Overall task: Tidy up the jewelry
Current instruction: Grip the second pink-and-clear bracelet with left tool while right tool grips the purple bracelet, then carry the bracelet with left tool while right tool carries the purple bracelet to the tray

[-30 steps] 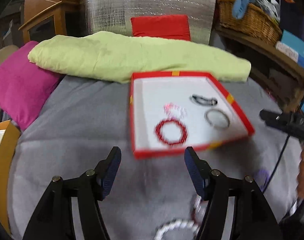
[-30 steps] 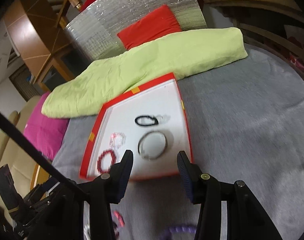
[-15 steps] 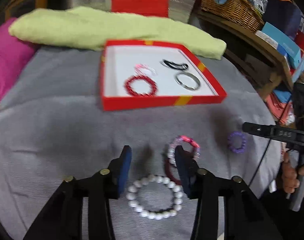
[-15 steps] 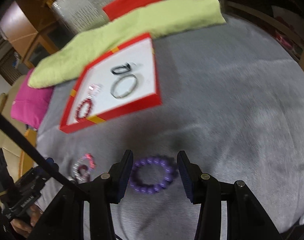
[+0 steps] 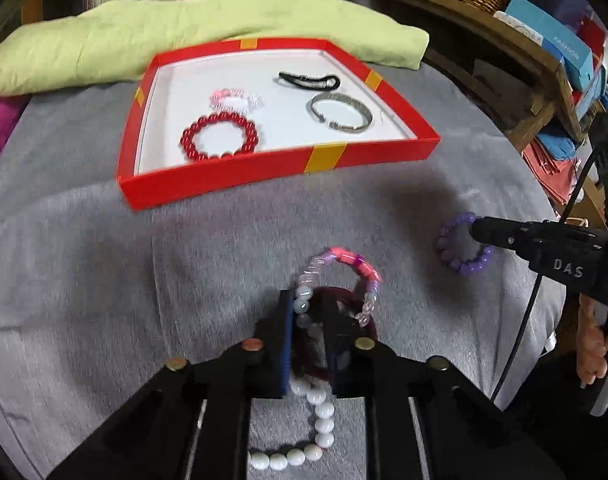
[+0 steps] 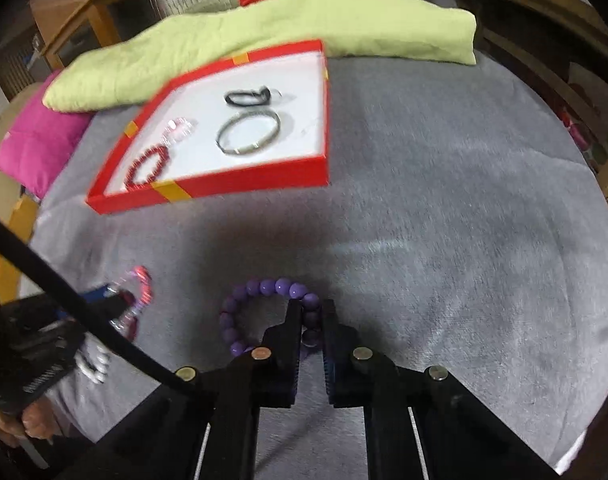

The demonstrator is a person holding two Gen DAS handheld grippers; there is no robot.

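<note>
- The left claw is clenched on the white bead bracelet, which lies on the grey blanket; one side of the loop runs up between the blue pads, the rest trails back under the claw; a dark red band also sits between the fingers, though I cannot tell whether it is pinched.
- The pink and clear bracelet arches just ahead of that claw, touching the white beads.
- The right claw is closed on the purple bead bracelet; the right side of the loop is caught between its fingers, the rest rests on the blanket to the left.
- The red box sits farther off on the blanket, well apart from both claws; inside it are a red bead bracelet, a pale pink bracelet touching it, a metal bangle and a black hair tie.
- A green folded cloth lies just behind the box; a pink cushion sits to the left.
</note>
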